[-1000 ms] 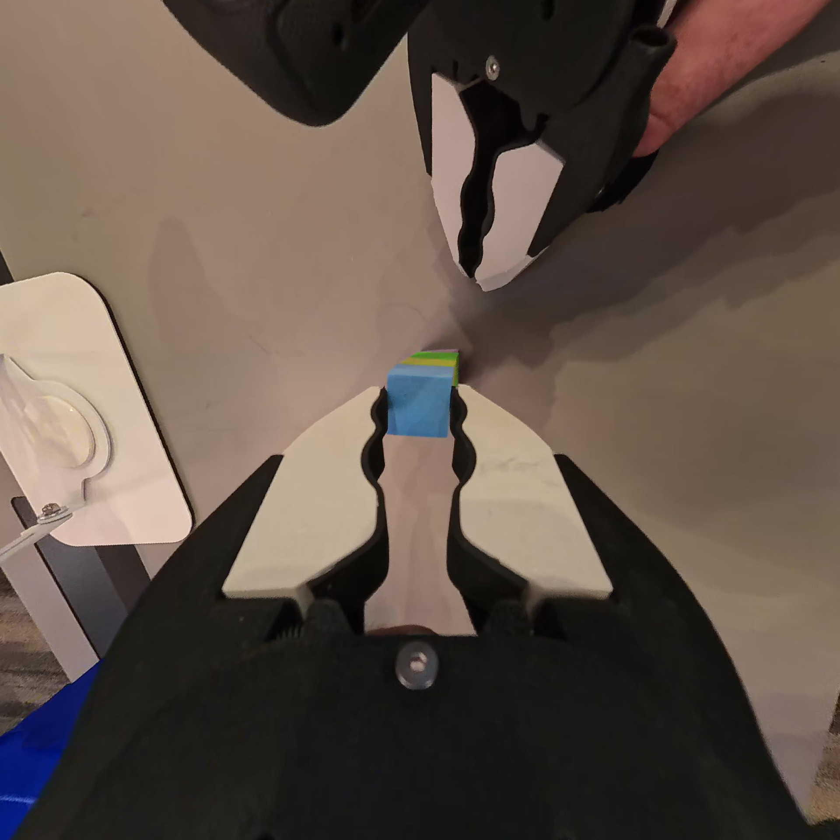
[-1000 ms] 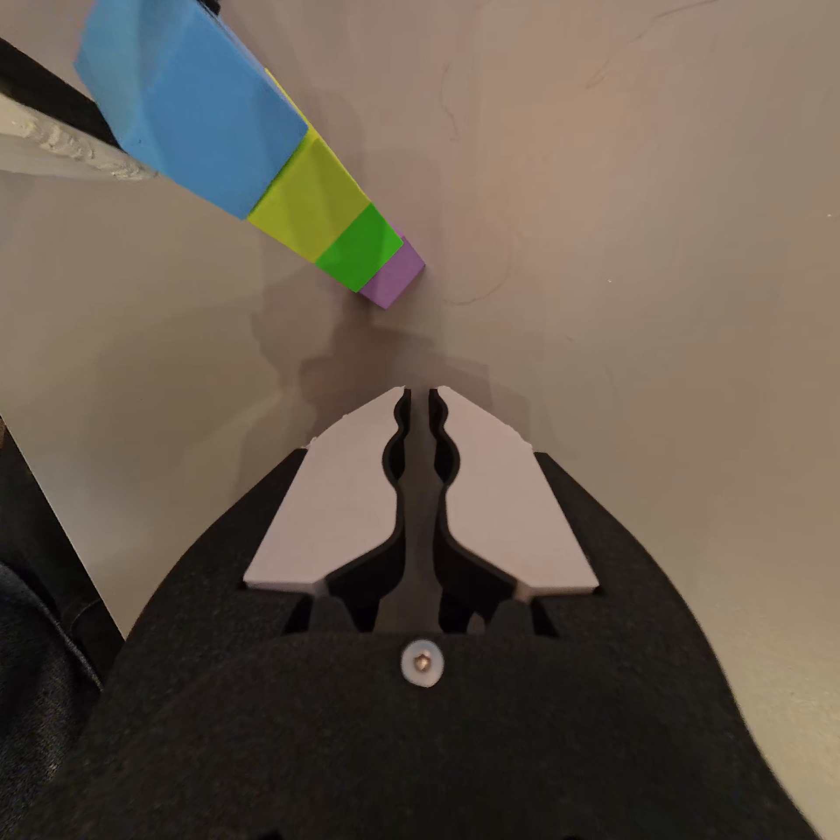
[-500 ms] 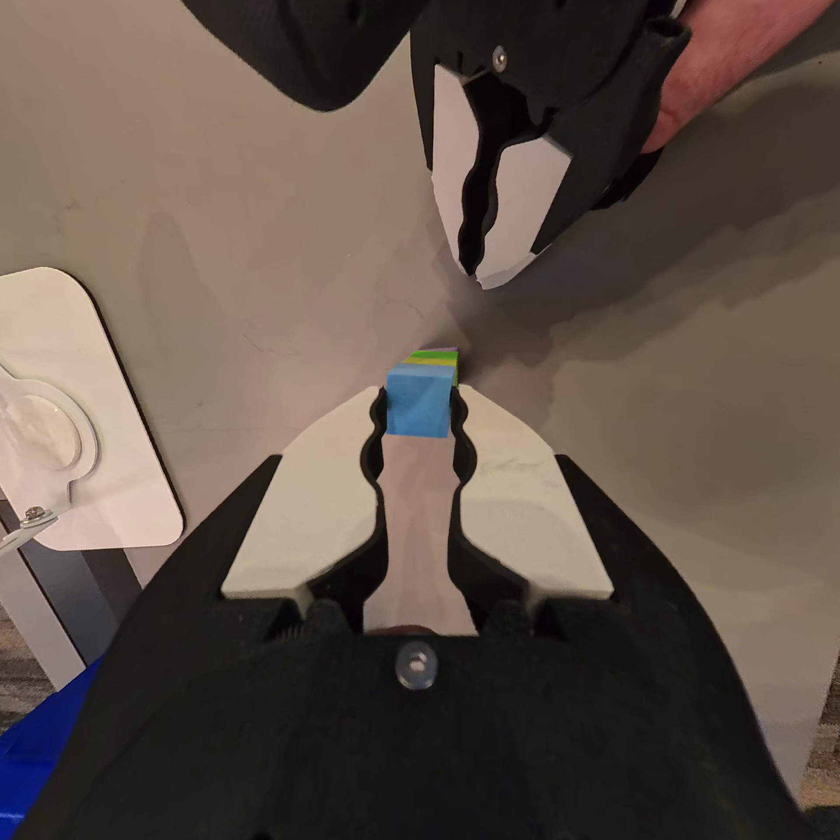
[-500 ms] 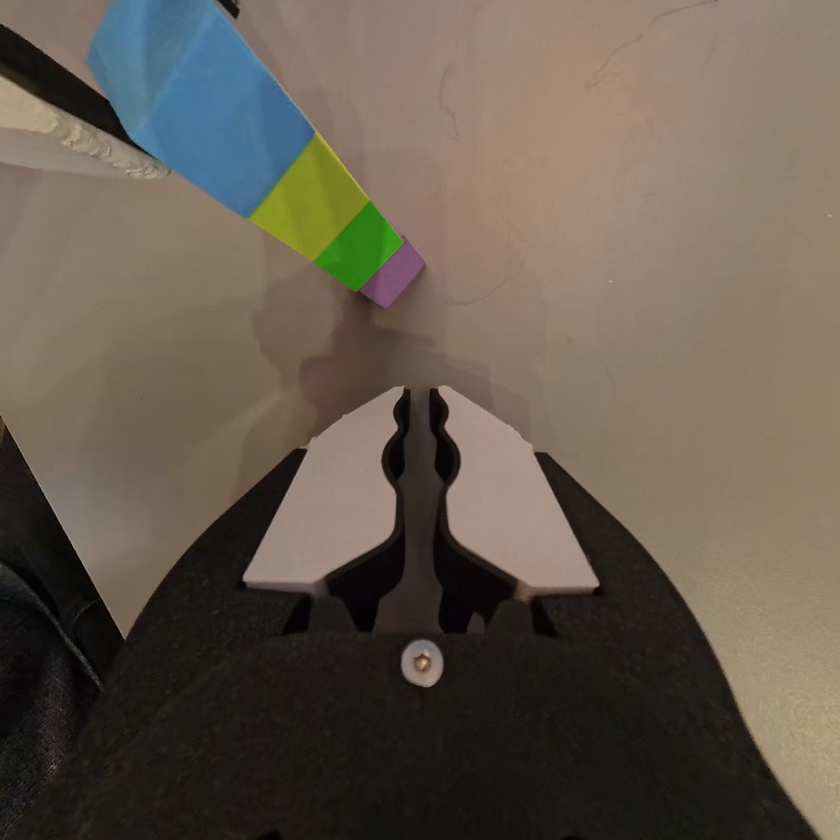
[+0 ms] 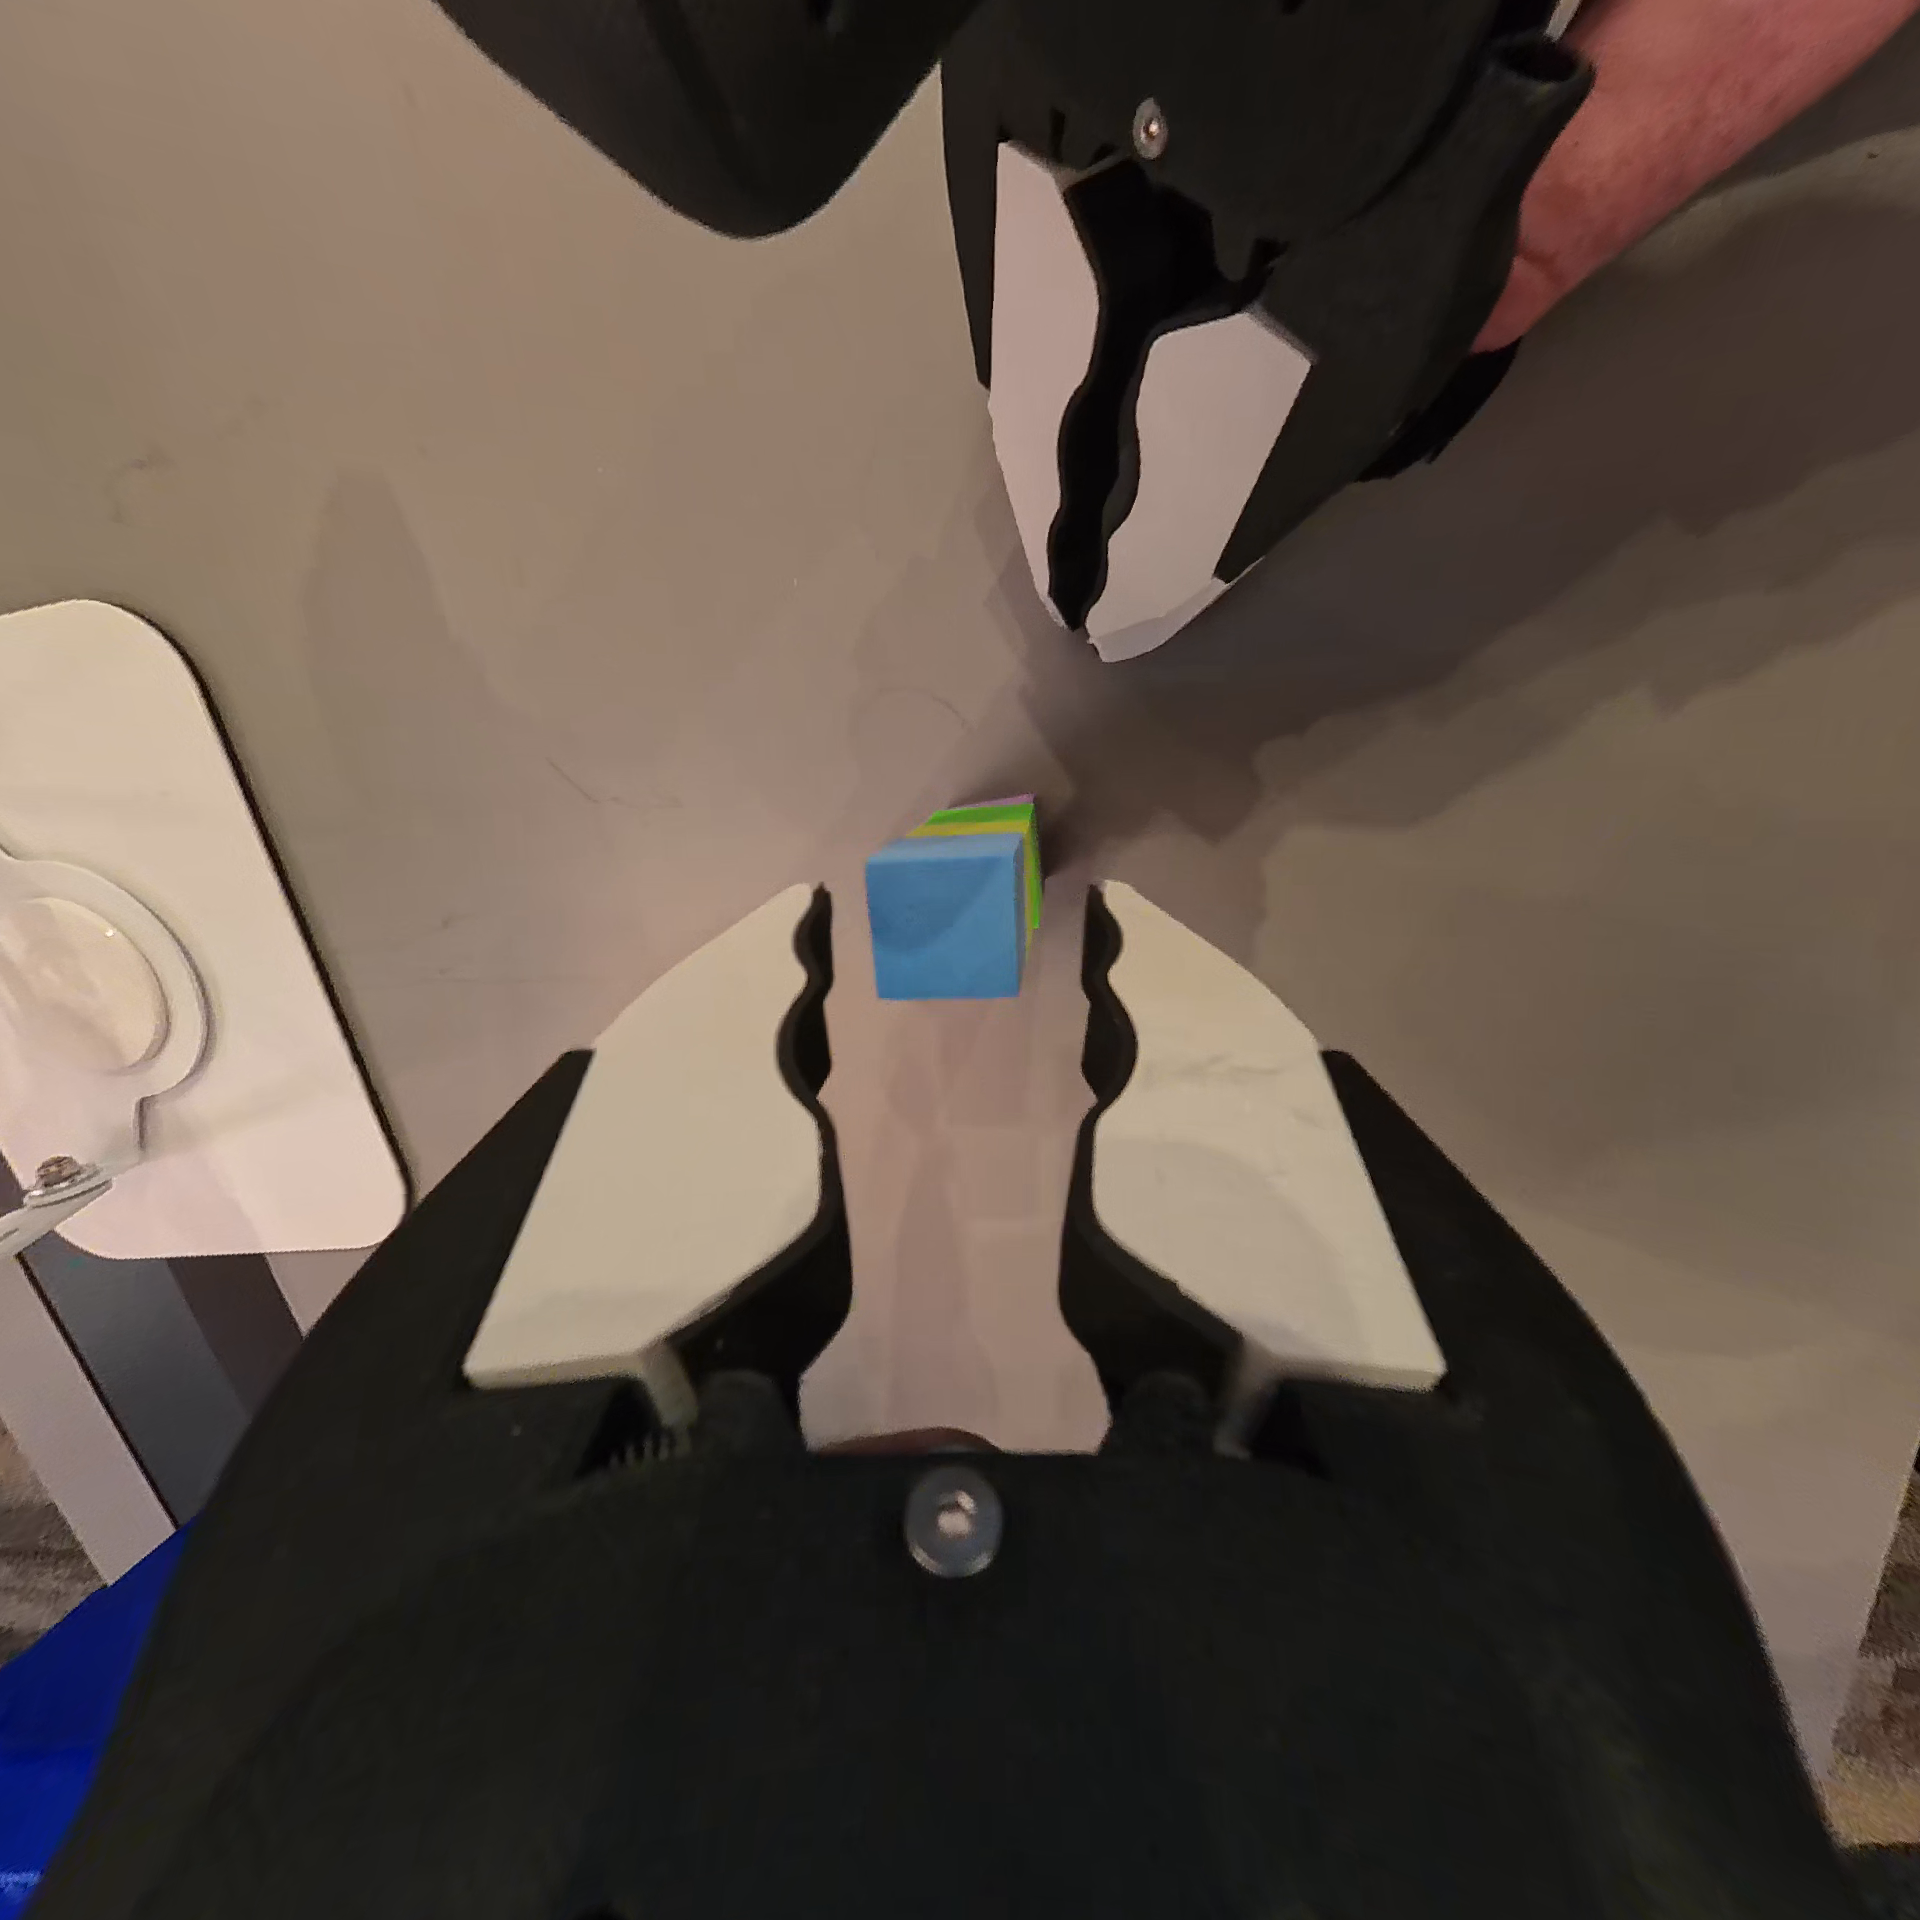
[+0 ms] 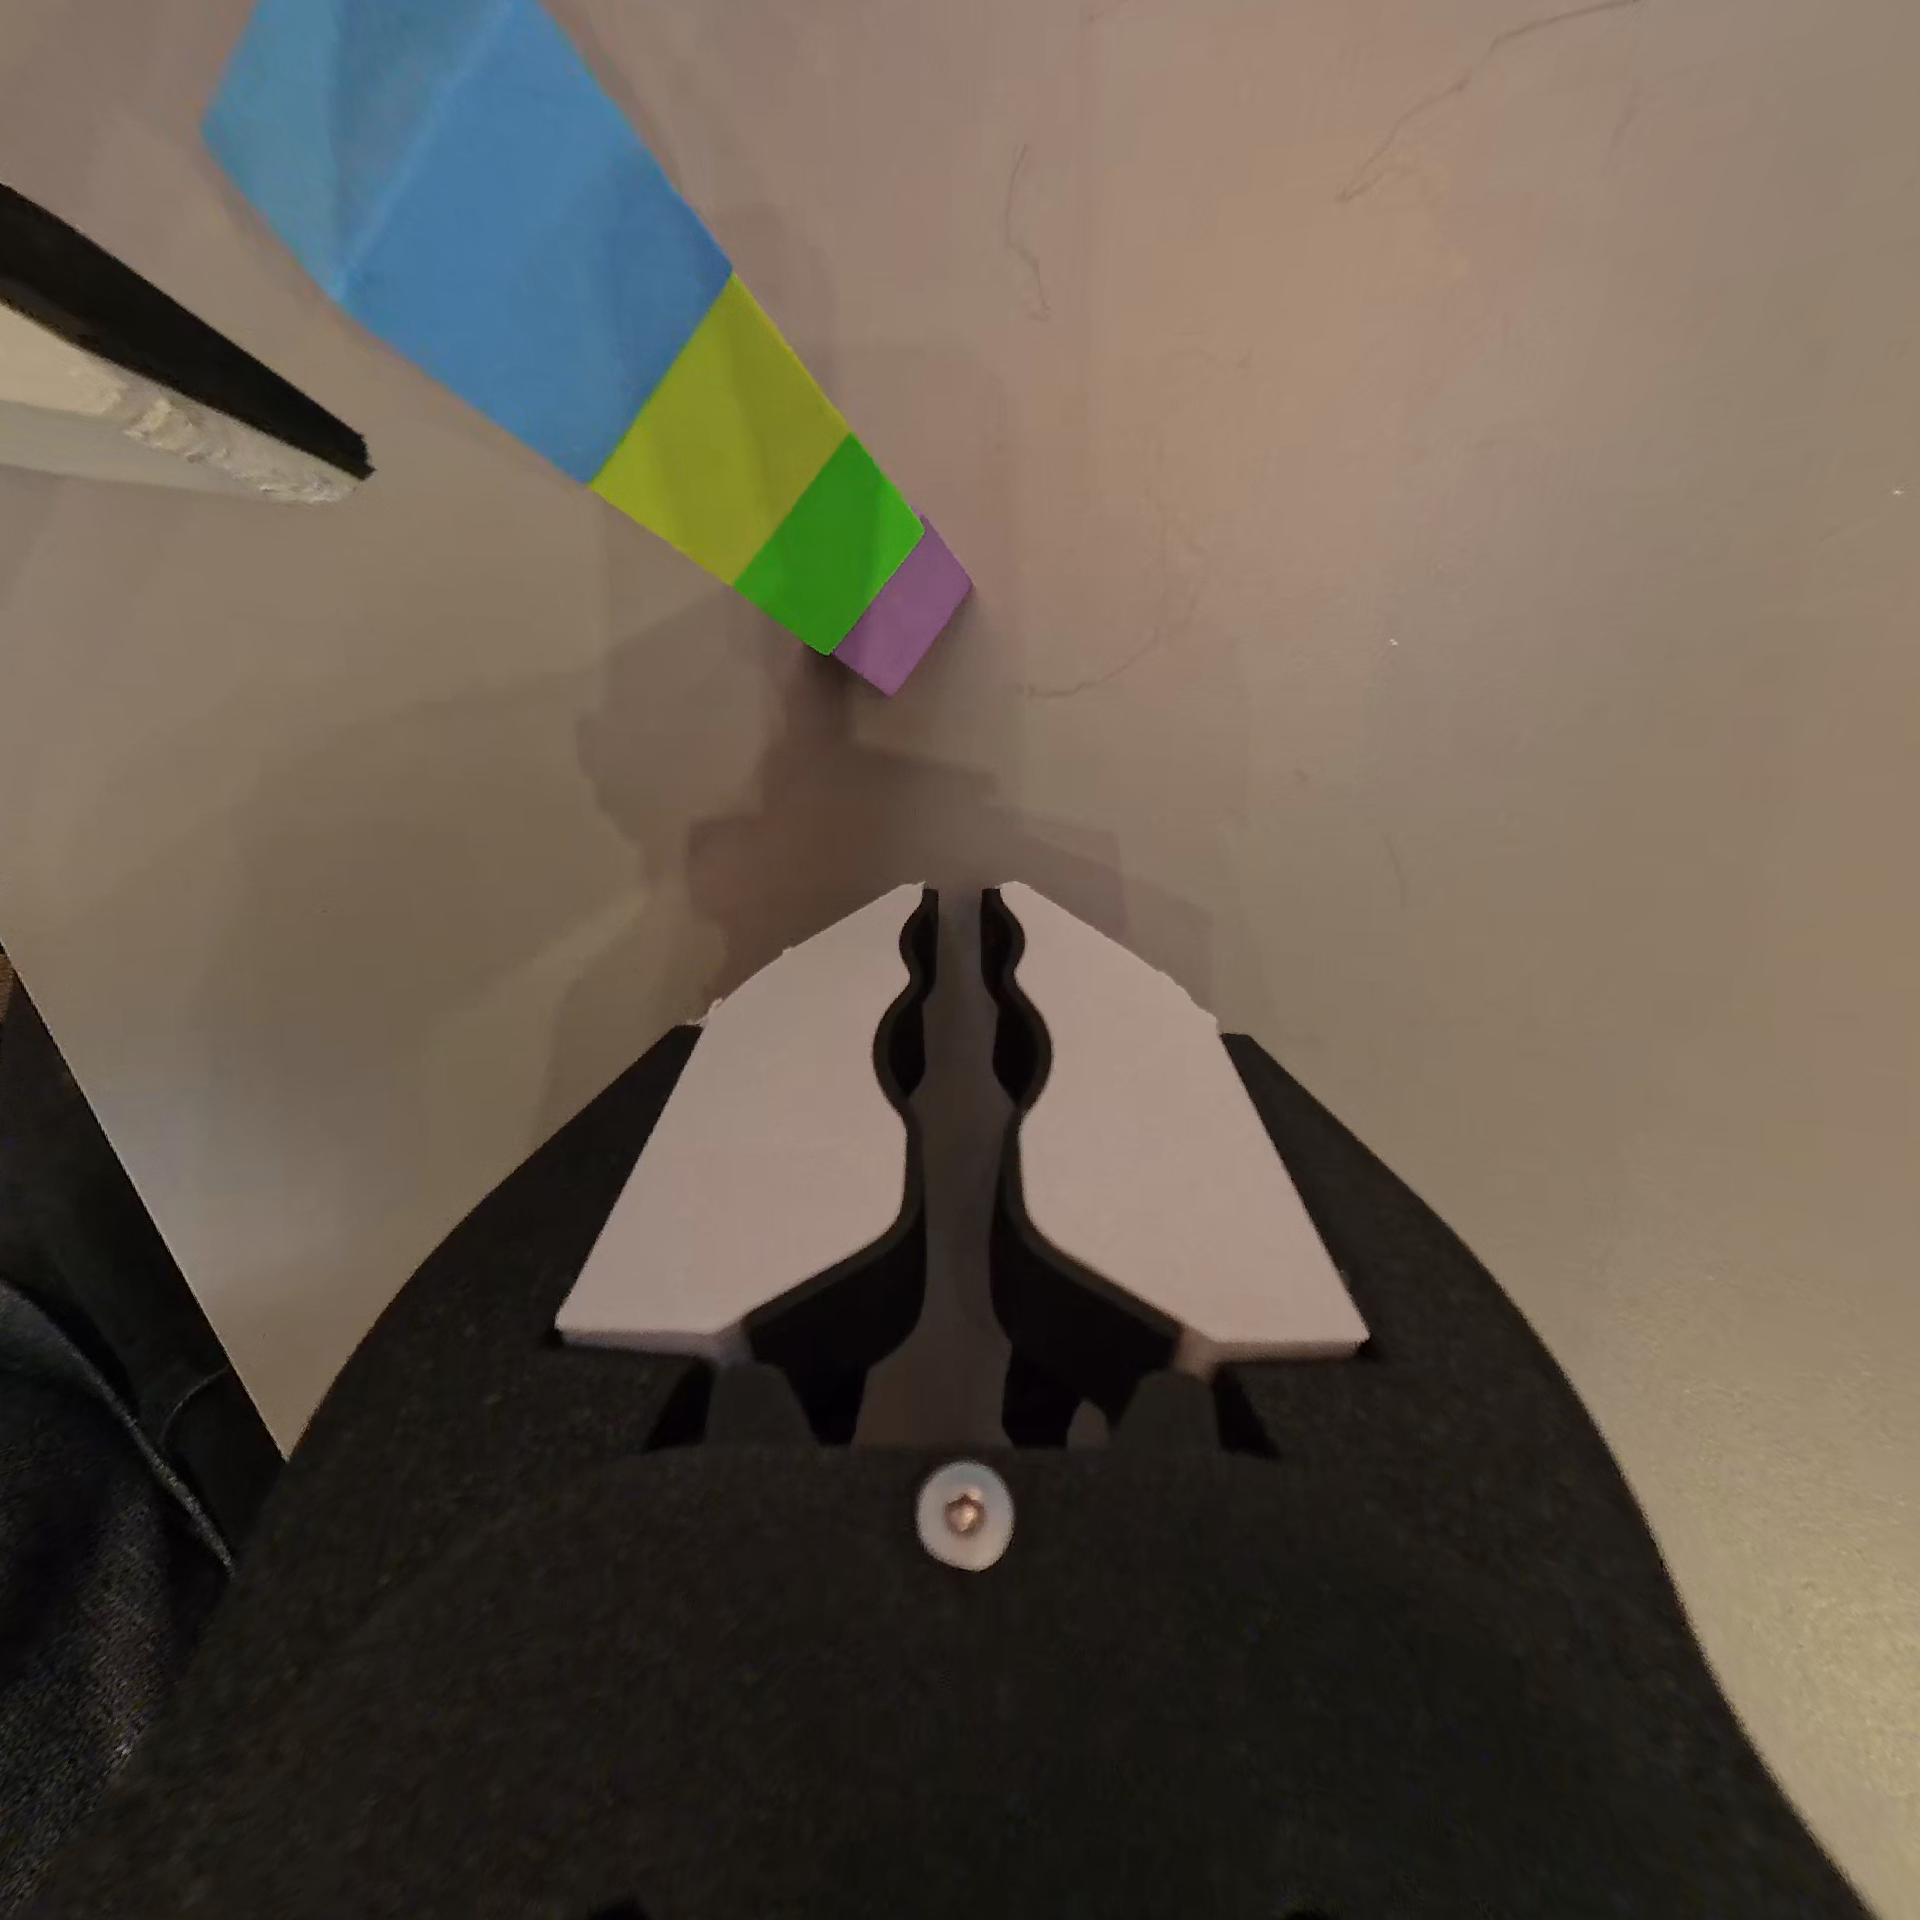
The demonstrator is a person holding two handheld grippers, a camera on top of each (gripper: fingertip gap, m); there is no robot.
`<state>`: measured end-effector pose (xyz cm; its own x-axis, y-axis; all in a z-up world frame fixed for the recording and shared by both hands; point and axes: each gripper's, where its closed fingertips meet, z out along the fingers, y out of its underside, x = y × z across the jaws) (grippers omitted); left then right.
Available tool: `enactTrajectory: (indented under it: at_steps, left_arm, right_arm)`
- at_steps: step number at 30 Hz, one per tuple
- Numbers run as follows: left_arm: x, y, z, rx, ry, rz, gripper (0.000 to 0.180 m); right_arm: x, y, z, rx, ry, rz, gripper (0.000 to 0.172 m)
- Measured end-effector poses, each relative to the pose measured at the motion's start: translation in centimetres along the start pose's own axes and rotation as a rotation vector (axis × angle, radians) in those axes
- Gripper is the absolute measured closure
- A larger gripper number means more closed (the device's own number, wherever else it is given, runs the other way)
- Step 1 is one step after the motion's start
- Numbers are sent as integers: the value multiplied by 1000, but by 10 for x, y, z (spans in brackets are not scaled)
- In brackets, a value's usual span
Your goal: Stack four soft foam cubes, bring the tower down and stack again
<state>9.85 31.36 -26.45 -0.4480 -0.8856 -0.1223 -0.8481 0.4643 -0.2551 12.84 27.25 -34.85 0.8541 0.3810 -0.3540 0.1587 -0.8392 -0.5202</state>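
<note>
A tower of four foam cubes stands on the grey table (image 5: 520, 520). From the top they are blue (image 5: 943, 920), yellow-green, green and purple. My left gripper (image 5: 956, 891) is open around the blue top cube, with a gap on each side between pad and cube. In the right wrist view the tower shows from the side: blue (image 6: 499, 239), yellow-green (image 6: 727, 436), green (image 6: 831, 545), purple (image 6: 904, 613). My right gripper (image 6: 961, 891) is shut to a thin slit with nothing in it. It hovers just beyond the tower in the left wrist view (image 5: 1091, 634).
A white plate with a clear plastic piece (image 5: 156, 935) lies at the table's left edge, with something blue (image 5: 62, 1714) below it. A hand (image 5: 1662, 156) holds the right gripper. One left finger (image 6: 156, 416) shows beside the tower. Dark clothing (image 6: 62, 1507) is at the lower left.
My left gripper was shut on the blue cube and has opened; the cube stays on top of the tower. The right gripper has barely moved and stays shut.
</note>
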Motion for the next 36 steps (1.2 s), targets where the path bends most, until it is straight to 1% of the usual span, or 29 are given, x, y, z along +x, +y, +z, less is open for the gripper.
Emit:
enactTrajectory:
  at_steps: [4, 8, 10, 12, 14, 17, 20, 23, 28, 31, 32, 34, 36]
  left_arm:
    - [-1, 2, -15, 34, -35, -34, 125]
    - [2, 16, -42, 82, -132, -97, 121]
    - [6, 31, -53, 100, -193, -165, 129]
    - [11, 53, -59, 107, -264, -258, 142]
    - [21, 81, -57, 109, -296, -392, 152]
    - [42, 121, -42, 106, -321, -555, 167]
    - [59, 157, -28, 89, -360, -700, 172]
    - [69, 186, -19, 66, -408, -837, 178]
    - [84, 221, -9, 56, -434, -971, 180]
    - [87, 231, -8, 152, -419, -1089, 180]
    - [87, 240, -8, 146, -439, -1120, 180]
    - [90, 252, -6, 119, -452, -1146, 180]
    - [90, 257, -5, 132, -455, -1168, 180]
  right_arm:
    - [0, 0, 0, -1, 0, -2, 164]
    - [1, 0, -1, -1, 4, -3, 164]
    - [2, 1, -1, -2, 9, -3, 163]
    - [3, 1, -2, -4, 21, -4, 163]
    - [4, 2, -3, -11, 40, -11, 163]
    - [5, 4, -5, -19, 64, -13, 163]
    - [7, 6, -7, -23, 85, -7, 163]
    - [9, 8, -8, -27, 114, -3, 163]
    - [18, 11, -13, -41, 172, 30, 168]
    - [24, 12, -16, -43, 213, 32, 169]
    - [27, 12, -18, -46, 234, 34, 170]
    - [31, 13, -19, -46, 253, 39, 170]
    - [35, 13, -21, -43, 275, 46, 170]
